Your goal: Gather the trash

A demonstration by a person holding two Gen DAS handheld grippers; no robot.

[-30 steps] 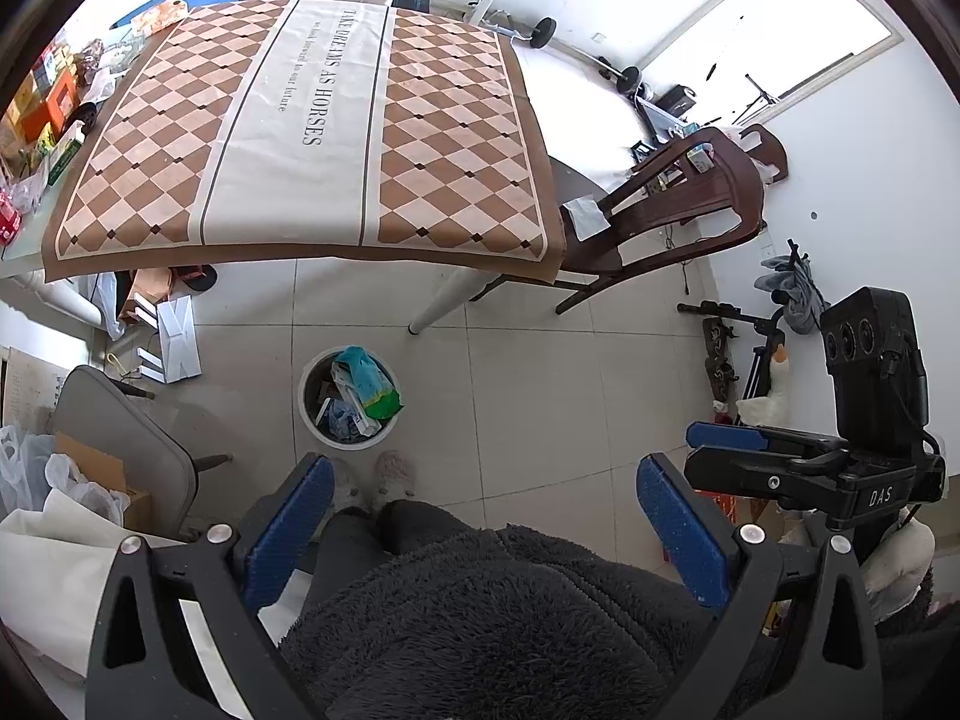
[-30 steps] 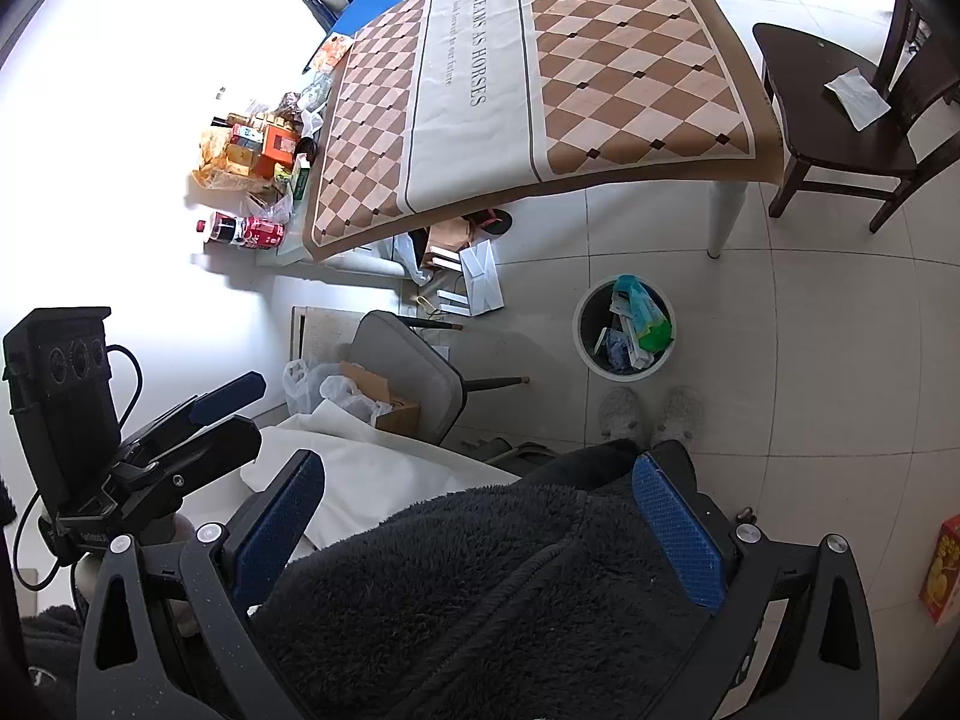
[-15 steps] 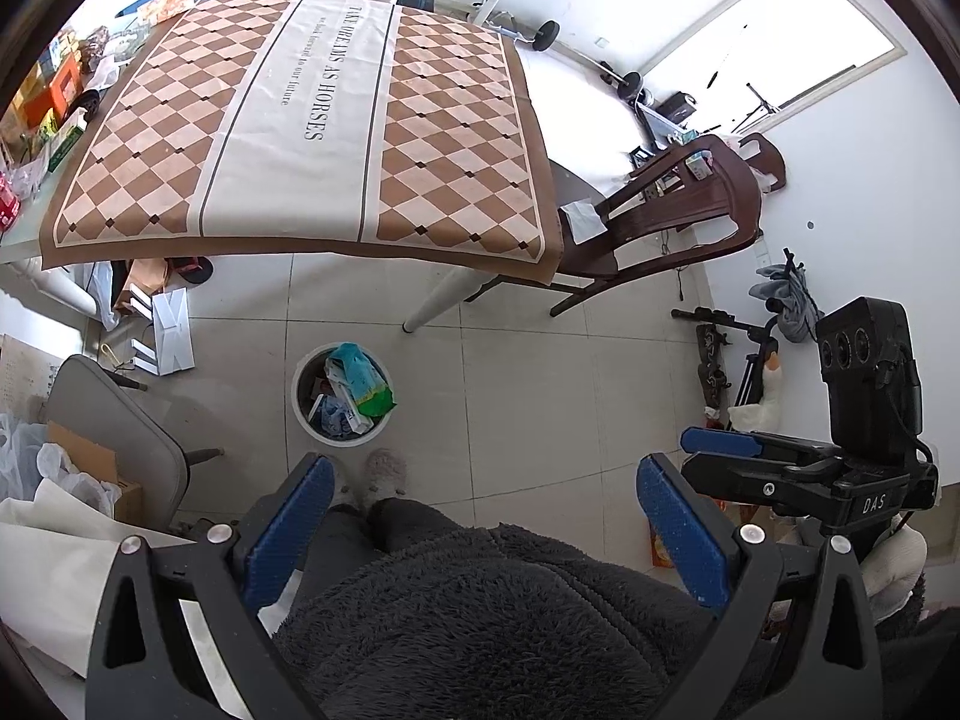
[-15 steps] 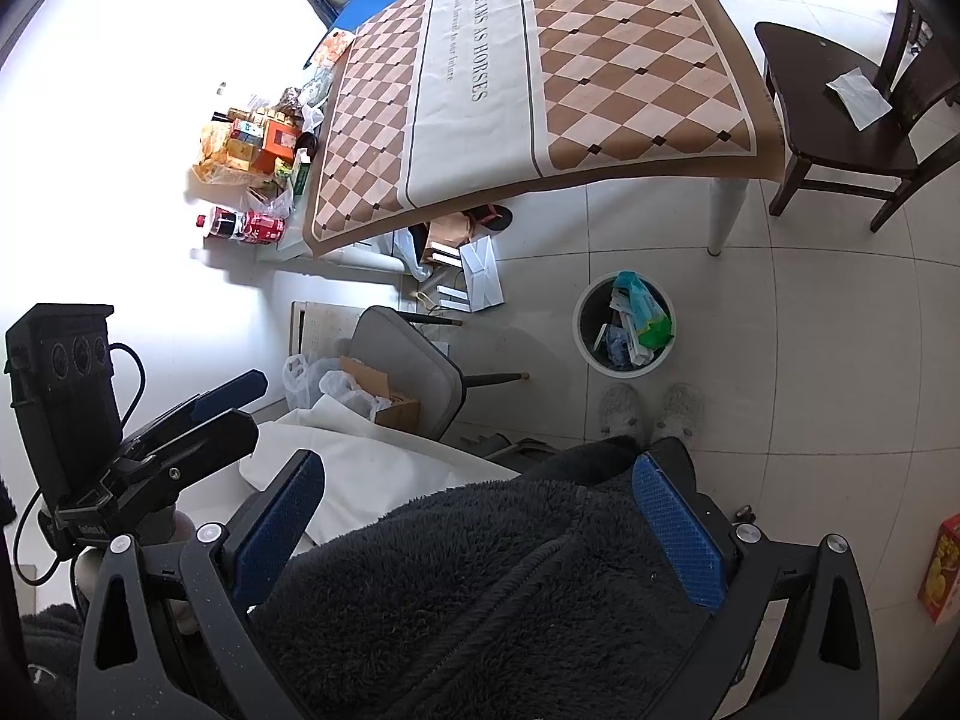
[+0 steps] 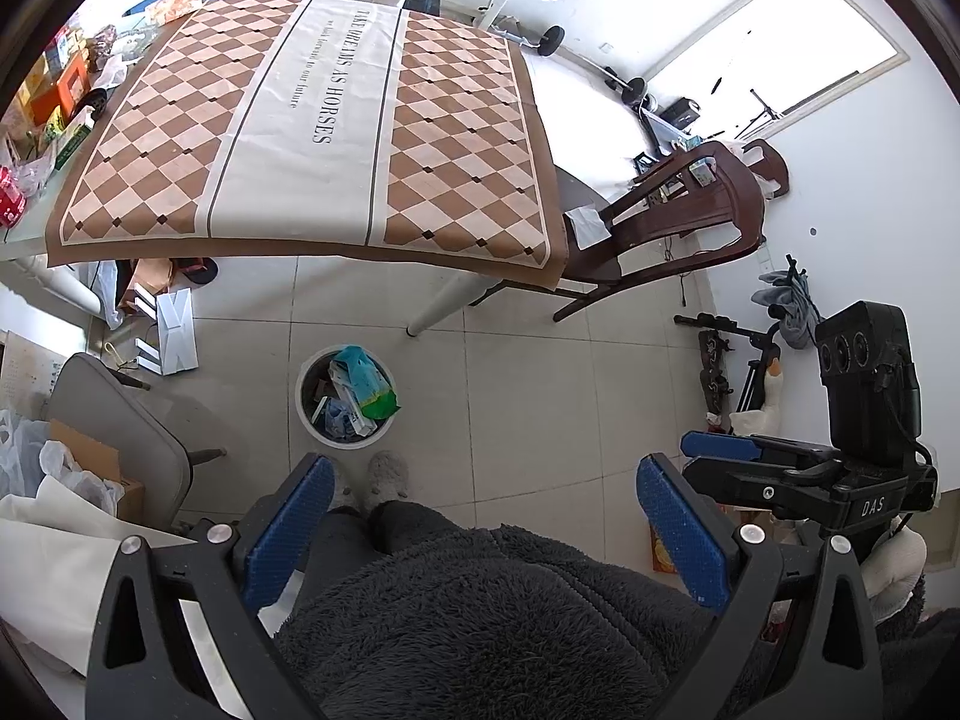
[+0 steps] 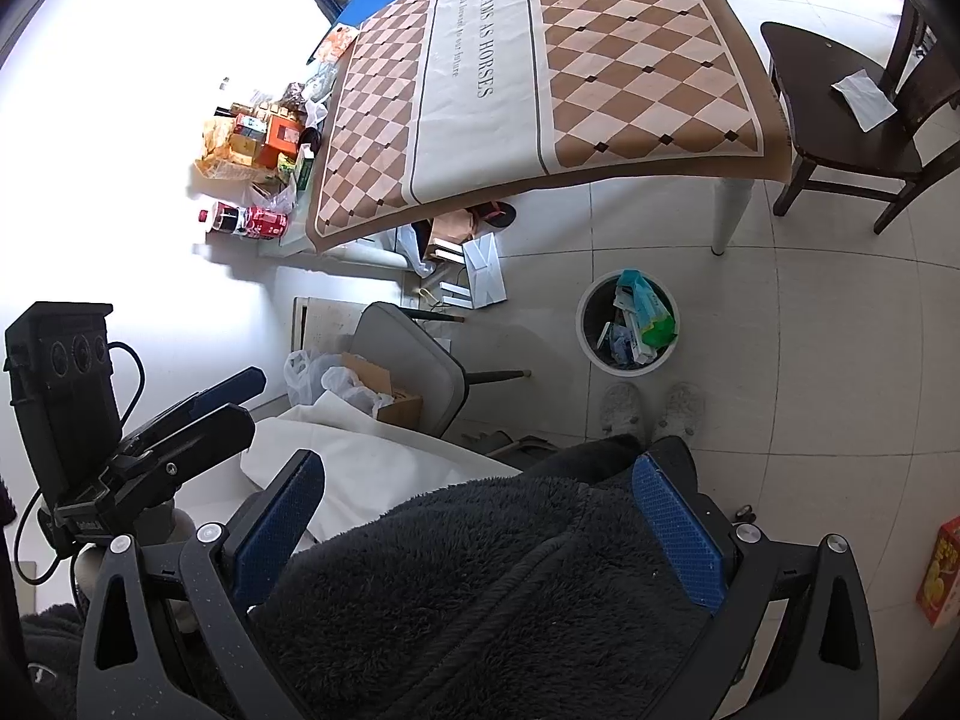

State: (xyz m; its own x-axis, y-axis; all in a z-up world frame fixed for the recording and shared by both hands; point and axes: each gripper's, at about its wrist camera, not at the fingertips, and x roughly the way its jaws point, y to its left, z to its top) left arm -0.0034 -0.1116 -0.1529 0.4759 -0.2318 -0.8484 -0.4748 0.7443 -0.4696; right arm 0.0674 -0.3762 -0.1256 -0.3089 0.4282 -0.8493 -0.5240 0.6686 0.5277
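Observation:
A round white trash bin stands on the tiled floor in front of the person's feet, holding a green and blue bag and other wrappers. It also shows in the right wrist view. My left gripper is open and empty, held high above the person's dark fleece. My right gripper is open and empty too. The right gripper also shows in the left wrist view; the left gripper shows in the right wrist view.
A table with a brown checked cloth stands beyond the bin. A dark wooden chair with a white paper on its seat is at the right. Boxes and bottles crowd the table's left end. A grey chair stands at the left.
Both grippers have stayed open and empty. The left wrist view has shifted slightly, so the table and bin sit a little differently in frame.

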